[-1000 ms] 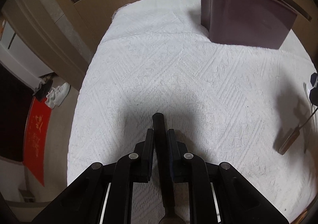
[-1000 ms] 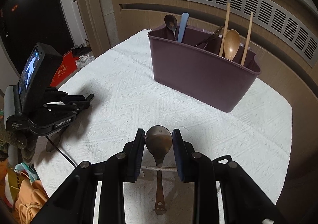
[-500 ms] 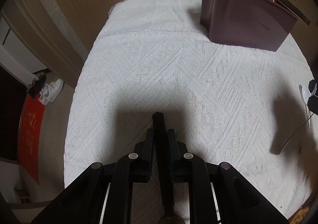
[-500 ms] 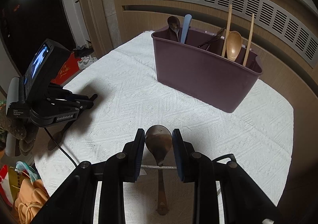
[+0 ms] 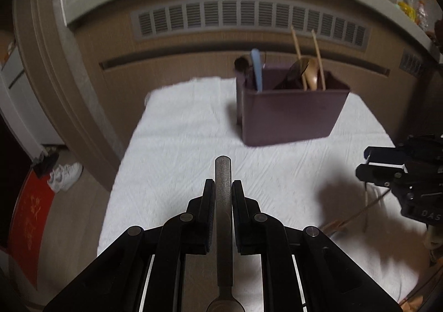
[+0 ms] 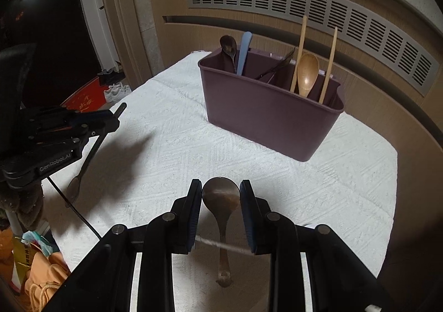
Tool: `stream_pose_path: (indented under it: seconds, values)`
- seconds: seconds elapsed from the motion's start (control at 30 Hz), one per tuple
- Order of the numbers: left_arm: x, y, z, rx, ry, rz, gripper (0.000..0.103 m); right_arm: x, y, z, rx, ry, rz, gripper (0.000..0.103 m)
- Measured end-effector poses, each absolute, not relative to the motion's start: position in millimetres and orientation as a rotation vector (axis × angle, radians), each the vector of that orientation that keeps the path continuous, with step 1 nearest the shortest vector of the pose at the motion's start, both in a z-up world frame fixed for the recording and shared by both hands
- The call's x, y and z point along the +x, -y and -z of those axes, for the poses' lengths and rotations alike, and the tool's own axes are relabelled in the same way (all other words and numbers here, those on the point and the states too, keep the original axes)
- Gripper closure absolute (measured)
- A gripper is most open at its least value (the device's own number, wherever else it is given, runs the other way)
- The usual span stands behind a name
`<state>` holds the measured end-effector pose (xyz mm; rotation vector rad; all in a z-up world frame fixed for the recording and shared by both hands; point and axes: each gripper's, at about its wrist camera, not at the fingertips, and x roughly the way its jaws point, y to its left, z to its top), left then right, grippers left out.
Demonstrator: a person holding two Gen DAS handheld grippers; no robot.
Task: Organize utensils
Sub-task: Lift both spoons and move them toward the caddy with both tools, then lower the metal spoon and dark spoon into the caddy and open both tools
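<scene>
My left gripper (image 5: 223,187) is shut on the handle of a metal spoon (image 5: 223,201); its handle end points forward and its bowl hangs below, above the white cloth. From the right wrist view the left gripper (image 6: 110,118) and its spoon (image 6: 83,168) are raised at the left. My right gripper (image 6: 221,190) is shut on the bowl of a brown metal spoon (image 6: 221,198), handle hanging down. A purple utensil caddy (image 6: 265,115) stands at the far side, also in the left wrist view (image 5: 288,115), holding several spoons and chopsticks.
The white cloth (image 6: 171,146) covers a table against a wooden wall panel with a vent (image 6: 304,7). My right gripper (image 5: 401,170) shows at the right edge of the left wrist view. Shoes (image 5: 65,176) and a red mat lie on the floor to the left.
My left gripper has lifted and tilted up with its spoon, now facing the caddy and wall. My right gripper has risen slightly with its spoon and come a little closer to the caddy.
</scene>
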<state>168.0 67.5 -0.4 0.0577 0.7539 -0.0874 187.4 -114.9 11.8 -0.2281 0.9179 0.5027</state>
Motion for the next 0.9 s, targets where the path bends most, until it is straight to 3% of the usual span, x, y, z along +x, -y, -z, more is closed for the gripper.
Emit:
stream_pose_path:
  seconds: [0.5,0.73,0.9]
  values:
    - [149.9,-89.8,-62.4,-0.189,-0.480,0.107,0.091,190.4,101.6,-57.8,-0.223,-0.816,-0.516,0.077]
    - [175.5,-64.8,-75.8,-0.130,-0.402,0.056,0.091,202.8,103.2,-71.8,-0.235,-0.778,-0.492,0.077]
    - [207.8,-35.2,-115.8,-0.058,-0.255,0.083,0.091,230.9,110.5,-106.1,-0.220,-0.699,-0.464,0.077]
